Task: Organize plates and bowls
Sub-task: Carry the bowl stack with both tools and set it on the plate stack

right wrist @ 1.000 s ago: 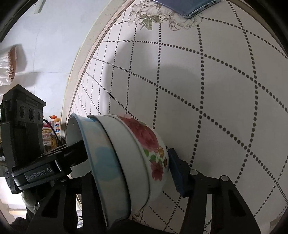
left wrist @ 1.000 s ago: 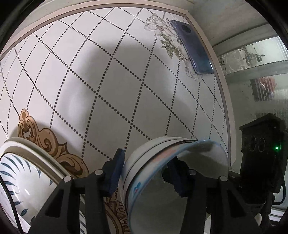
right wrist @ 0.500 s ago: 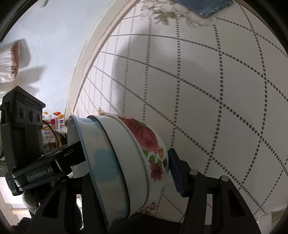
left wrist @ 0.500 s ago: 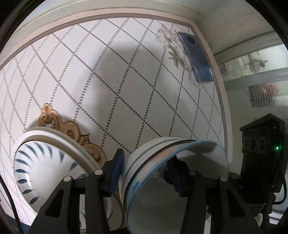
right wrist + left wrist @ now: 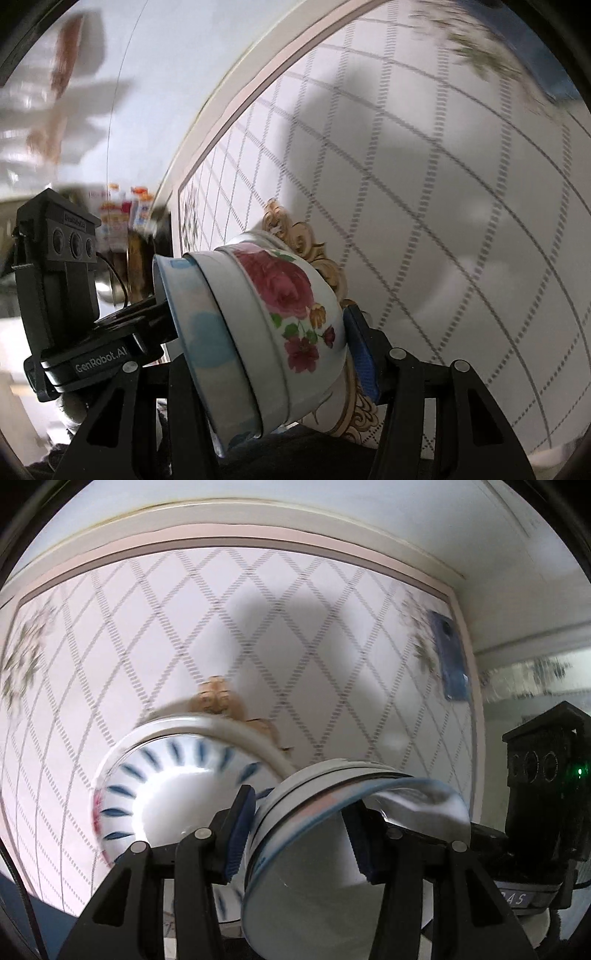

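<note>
Bowls: stack of three nested white china bowls point(image 5: 266, 332), outer one with red roses, tipped on its side above the dotted tablecloth point(image 5: 155, 635).
Left gripper point(image 5: 301, 834): fingers pinch the stack's rim.
Right gripper point(image 5: 258, 354): fingers squeeze the stack.
Beside: blue-striped white bowl point(image 5: 173, 794), near tablecloth's middle.
Corner: blue phone point(image 5: 451, 657).

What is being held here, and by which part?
A stack of nested bowls, tipped on its side, pinched at opposite rim walls by the left gripper and right gripper.
</note>
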A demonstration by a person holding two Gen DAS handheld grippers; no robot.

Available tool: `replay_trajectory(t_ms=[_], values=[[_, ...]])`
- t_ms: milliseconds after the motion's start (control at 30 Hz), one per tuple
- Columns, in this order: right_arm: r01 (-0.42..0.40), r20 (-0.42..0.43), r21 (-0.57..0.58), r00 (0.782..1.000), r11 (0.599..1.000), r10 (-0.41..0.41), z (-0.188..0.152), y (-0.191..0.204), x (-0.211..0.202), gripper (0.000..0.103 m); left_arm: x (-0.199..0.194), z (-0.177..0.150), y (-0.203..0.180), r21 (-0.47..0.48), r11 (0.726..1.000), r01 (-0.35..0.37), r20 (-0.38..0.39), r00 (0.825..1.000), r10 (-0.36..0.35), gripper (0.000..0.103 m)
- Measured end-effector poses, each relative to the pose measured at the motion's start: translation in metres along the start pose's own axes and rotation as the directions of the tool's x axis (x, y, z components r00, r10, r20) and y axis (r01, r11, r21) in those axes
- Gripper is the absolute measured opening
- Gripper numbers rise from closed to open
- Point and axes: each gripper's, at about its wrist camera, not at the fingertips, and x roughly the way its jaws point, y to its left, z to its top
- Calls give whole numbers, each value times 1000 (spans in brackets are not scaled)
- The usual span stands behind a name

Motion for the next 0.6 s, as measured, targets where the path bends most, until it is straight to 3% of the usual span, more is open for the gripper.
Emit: replay_trajectory(t_ms=[300,600], values=[[-25,-128,-46,992,999,19,7,34,54,57,-14,-8,55,-150,989,-20,33,999,25,45],[-41,-218,-83,976,996,22,7,57,113,57,-9,-20,99,-238,969,-61,7,998,64,44]])
